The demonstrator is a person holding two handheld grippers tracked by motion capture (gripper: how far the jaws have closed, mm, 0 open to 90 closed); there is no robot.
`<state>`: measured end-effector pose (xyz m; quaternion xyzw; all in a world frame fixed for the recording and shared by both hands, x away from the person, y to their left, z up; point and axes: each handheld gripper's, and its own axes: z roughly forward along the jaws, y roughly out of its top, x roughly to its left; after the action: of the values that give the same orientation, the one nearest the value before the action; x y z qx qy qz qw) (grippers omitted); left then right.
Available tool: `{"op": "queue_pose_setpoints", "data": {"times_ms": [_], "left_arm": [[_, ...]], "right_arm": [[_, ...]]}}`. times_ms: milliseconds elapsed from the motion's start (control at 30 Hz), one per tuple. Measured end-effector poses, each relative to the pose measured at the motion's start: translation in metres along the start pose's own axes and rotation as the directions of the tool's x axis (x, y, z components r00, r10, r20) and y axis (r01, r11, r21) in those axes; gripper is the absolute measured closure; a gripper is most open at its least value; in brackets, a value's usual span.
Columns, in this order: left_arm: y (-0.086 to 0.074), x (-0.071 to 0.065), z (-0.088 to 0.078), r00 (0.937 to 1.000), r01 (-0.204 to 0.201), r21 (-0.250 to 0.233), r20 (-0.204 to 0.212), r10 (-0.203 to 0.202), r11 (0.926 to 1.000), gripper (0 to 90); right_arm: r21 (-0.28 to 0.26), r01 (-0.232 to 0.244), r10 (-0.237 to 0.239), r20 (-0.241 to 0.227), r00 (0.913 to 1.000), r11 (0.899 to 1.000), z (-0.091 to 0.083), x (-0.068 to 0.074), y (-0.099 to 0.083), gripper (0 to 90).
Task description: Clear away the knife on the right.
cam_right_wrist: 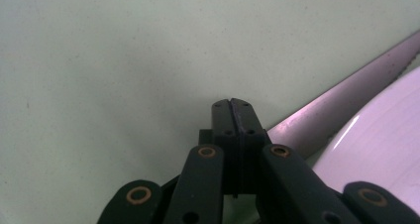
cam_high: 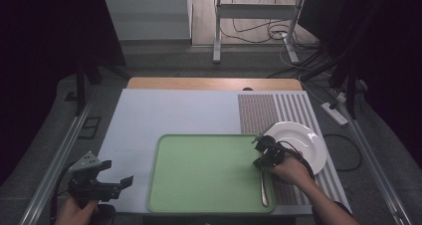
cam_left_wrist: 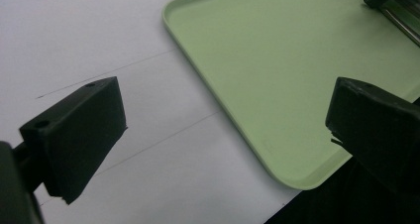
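The right gripper [cam_high: 259,150] was clamped fully shut on nothing, over the green tray's [cam_high: 164,185] right edge, center-right of frame. Left gripper [cam_high: 117,172] was held wide open, lower left, empty.

Grey floor [cam_high: 164,56], metal stand [cam_high: 259,16], tangled cables [cam_high: 271,33]

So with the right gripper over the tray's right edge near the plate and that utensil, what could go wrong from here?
1. The right gripper is shut with nothing in it and hangs close to the plate; a sideways move could knock the plate's rim.
2. The utensil lies along the tray's right edge below that hand; the forearm might brush it off.
3. The left gripper, open, sits near the tray's left edge and could nudge it.
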<state>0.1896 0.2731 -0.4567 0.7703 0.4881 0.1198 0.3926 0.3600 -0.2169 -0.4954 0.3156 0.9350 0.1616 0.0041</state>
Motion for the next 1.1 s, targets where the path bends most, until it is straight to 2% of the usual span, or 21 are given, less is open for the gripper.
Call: {"op": "queue_pose_setpoints", "data": {"times_ms": [167, 267, 500, 567, 700, 767, 867, 900, 933, 1000, 1100], "left_arm": [[0.000, 0.000, 0.000, 1.0000, -0.001, 0.002, 0.000, 0.001, 1.0000, 2.0], [0.000, 0.000, 0.000, 1.0000, 0.000, 0.000, 0.001, 0.000, 1.0000, 2.0], [0.000, 0.000, 0.000, 1.0000, 0.002, 0.000, 0.002, -0.002, 1.0000, 2.0], [0.000, 0.000, 0.000, 1.0000, 0.003, -0.001, 0.003, -0.003, 1.0000, 2.0], [0.000, 0.000, 0.000, 1.0000, 0.003, 0.000, 0.003, -0.003, 1.0000, 2.0], [0.000, 0.001, 0.000, 1.0000, 0.004, -0.001, 0.003, -0.004, 1.0000, 2.0], [0.000, 0.001, 0.000, 1.0000, 0.005, 0.001, 0.004, -0.005, 1.0000, 2.0], [0.000, 0.001, 0.000, 1.0000, 0.005, 0.001, 0.004, -0.005, 1.0000, 2.0], [0.000, 0.001, 0.000, 1.0000, 0.005, 0.001, 0.004, -0.005, 1.0000, 2.0], [0.000, 0.001, 0.000, 1.0000, 0.005, -0.001, 0.004, -0.005, 1.0000, 2.0], [0.000, 0.001, 0.000, 1.0000, 0.004, 0.001, 0.003, -0.004, 1.0000, 2.0]], "right_arm": [[0.005, -0.004, 0.004, 0.010, 0.9999, 1.000, 0.000, 0.002, 0.001, 89.2], [-0.004, -0.020, 0.020, -0.004, 0.9998, 1.000, 0.000, 0.001, 0.001, 84.5], [-0.023, -0.006, 0.006, 0.002, 1.0000, 1.000, -0.001, 0.008, 0.005, 77.4], [-0.047, 0.002, -0.001, 0.002, 1.0000, 0.999, -0.004, 0.012, 0.007, 73.0], [-0.060, 0.005, -0.005, 0.006, 1.0000, 0.998, -0.007, 0.013, 0.009, 67.5], [-0.082, -0.004, 0.004, 0.006, 1.0000, 0.997, -0.012, 0.015, 0.010, 62.0], [-0.096, -0.005, 0.006, 0.013, 0.9999, 0.995, -0.016, 0.015, 0.010, 58.7], [-0.113, -0.013, 0.016, 0.023, 0.9996, 0.994, -0.020, 0.016, 0.011, 53.5], [-0.113, -0.013, 0.016, 0.023, 0.9996, 0.994, -0.020, 0.016, 0.011, 53.5], [-0.131, -0.019, 0.021, 0.017, 0.9996, 0.991, -0.024, 0.017, 0.011, 47.8], [-0.133, -0.018, 0.020, 0.014, 0.9997, 0.991, -0.025, 0.018, 0.011, 46.7]]}}
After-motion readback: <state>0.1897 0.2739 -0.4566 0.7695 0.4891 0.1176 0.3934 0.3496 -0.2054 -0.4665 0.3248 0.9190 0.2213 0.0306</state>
